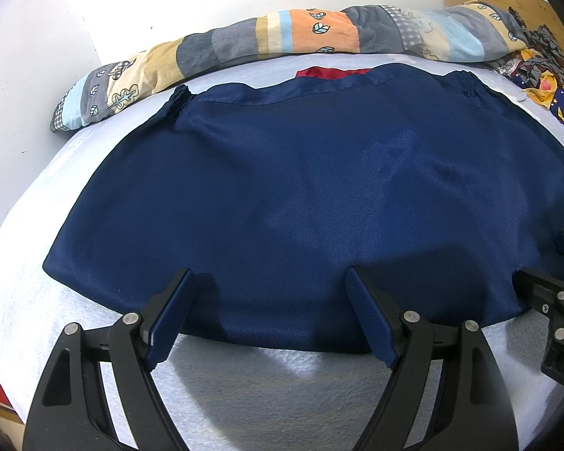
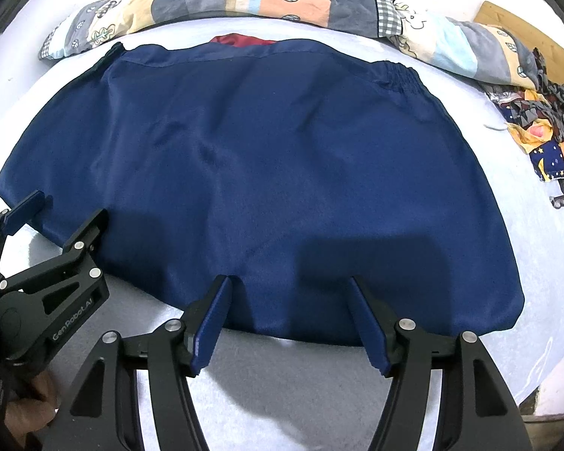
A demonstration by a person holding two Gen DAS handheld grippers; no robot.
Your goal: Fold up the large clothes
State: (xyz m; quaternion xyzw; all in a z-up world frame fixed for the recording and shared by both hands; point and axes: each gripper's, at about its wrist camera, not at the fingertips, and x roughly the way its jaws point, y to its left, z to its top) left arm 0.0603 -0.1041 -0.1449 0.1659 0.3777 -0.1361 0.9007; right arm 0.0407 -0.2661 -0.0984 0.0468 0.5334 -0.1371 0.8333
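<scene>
1. Dark navy satin garment (image 1: pixel 282 195), left wrist view: spread flat on the pale textured bed cover (image 1: pixel 244 387), beginning at the fingertips and stretching away ahead of them; near hem just under the tips.
2. Left gripper (image 1: pixel 270 274): black frame with blue pads, spread wide, nothing pinched; both fingertips (image 1: pixel 184 274) over the near hem, touching or just above cannot be told.
3. Far beyond the fingers: gathered elastic waistband (image 1: pixel 466 79) at the garment's far right corner, a red fabric patch (image 1: pixel 334 72) peeking over the far edge.
4. Past that: long patchwork pillow in orange, grey and pale blue (image 1: pixel 282 34) along the white wall (image 1: pixel 94 7); crumpled patterned clothes (image 1: pixel 537 64) far right of the fingers.
5. Right of the fingers, at the frame edge: right gripper (image 1: pixel 545 255), partly cut off.
6. Right wrist view: same garment (image 2: pixel 263 158) ahead of the fingers, near hem beneath the tips.
7. Right gripper (image 2: pixel 291 282): moderately wide, holding nothing, cloth not clamped.
8. Left of the fingers: left gripper (image 2: pixel 67 206), one tip at the garment's left edge; part of a hand (image 2: pixel 30 402) at the lower left.
9. Far ahead: pillow (image 2: pixel 282 0); clothes pile (image 2: pixel 545 120) far right.
</scene>
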